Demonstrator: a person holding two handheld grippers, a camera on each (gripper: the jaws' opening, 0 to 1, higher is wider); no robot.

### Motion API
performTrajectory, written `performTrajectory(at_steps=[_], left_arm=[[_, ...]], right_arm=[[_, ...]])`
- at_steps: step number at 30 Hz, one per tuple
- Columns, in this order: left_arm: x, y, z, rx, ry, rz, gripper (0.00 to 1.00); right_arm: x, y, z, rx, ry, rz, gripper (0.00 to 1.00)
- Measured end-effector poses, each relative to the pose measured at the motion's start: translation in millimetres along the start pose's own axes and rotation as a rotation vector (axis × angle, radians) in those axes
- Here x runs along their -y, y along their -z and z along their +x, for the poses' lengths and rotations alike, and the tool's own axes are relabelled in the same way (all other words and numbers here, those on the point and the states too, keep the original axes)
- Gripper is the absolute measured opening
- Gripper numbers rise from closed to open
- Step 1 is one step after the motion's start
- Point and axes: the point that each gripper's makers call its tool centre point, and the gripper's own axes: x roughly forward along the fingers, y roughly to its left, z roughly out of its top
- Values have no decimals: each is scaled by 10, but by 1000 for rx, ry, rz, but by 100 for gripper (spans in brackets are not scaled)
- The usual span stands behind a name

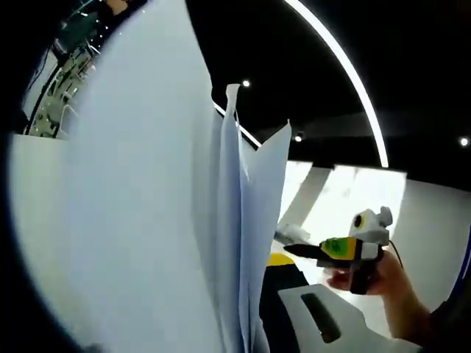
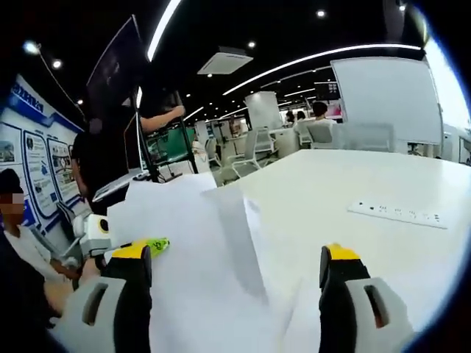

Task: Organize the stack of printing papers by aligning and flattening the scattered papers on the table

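Printing papers (image 2: pixel 195 257) held upright off the white table (image 2: pixel 353 184), fanned close before left gripper view; left gripper (image 2: pixel 143 246) apparently clamped on their edge, right gripper (image 2: pixel 235 276) spread wide, papers between its jaws; power strip (image 2: pixel 397 213) beyond

We count one upright sheaf of printing papers (image 1: pixel 221 220), two grippers (image 2: pixel 235 294) (image 1: pixel 313 252), one power strip (image 2: pixel 397 213), and one white table (image 2: pixel 353 184).
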Motion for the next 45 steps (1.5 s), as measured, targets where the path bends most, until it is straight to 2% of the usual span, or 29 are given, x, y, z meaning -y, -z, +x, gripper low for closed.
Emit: performTrajectory(at_steps=[13,25,35,45], left_arm=[[-5,0,-4,-2,0,-3,6],[-1,0,-21,-3,-1,-4,6],[-64,-10,-28,-3,-2,-5,6],[-88,-9,-28,-6,-3,-2,6]], right_arm=[[25,6,-247,30,1,25,90],[61,89,-476,29,12,18,90],[226,131,-702,45,52,32,90],[309,233,-815,26,76,31,90]])
